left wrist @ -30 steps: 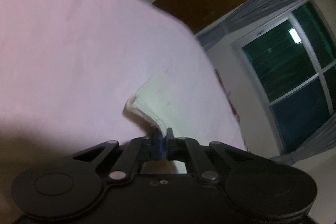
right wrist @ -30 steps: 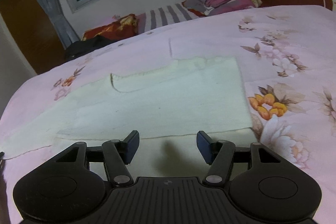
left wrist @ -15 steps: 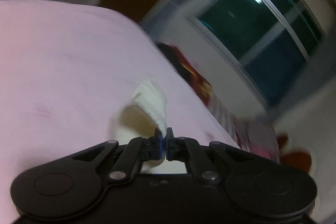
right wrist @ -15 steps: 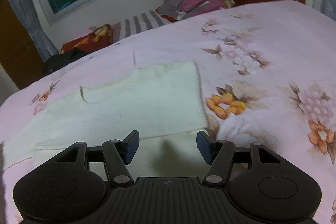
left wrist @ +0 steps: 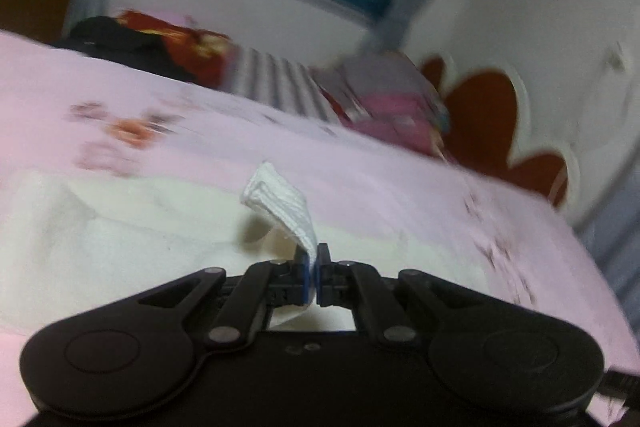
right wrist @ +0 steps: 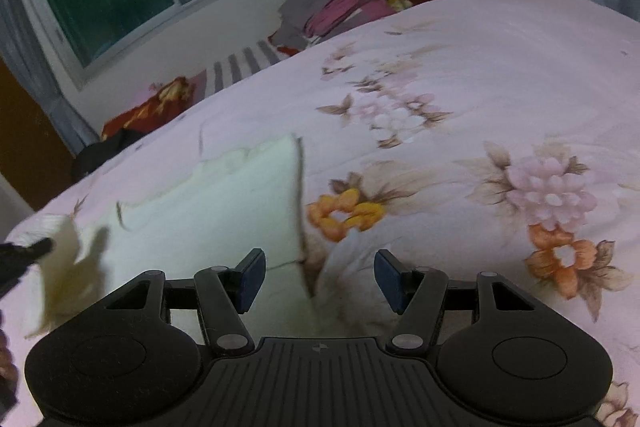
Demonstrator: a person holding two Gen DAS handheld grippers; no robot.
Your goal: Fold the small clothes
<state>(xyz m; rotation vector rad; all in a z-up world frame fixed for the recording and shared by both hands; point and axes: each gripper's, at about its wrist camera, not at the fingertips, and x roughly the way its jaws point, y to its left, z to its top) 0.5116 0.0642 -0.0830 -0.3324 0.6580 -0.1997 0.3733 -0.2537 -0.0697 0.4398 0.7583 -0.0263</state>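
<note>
Now, your left gripper (left wrist: pixel 311 267) is clenched on a corner of the cream garment (right wrist: pixel 224 195), the pinched tab standing up at centre frame in the left wrist view. The rest of the garment lies flat on the pink floral bed (right wrist: pixel 500 75), spread across the lower left of the right wrist view. Your right gripper (right wrist: pixel 318 277) is released, jaws wide, hovering low over the garment's near right corner, touching nothing that I can see.

For a clean fold: carry the lifted corner across in a low arc so the cloth lays over rather than drags. Aim it at the straight right edge, mid-frame in the right view. Use the right gripper to pin the near hem if the body starts to slide. Release only once edges line up; the left view is blurred, so slow down.
</note>
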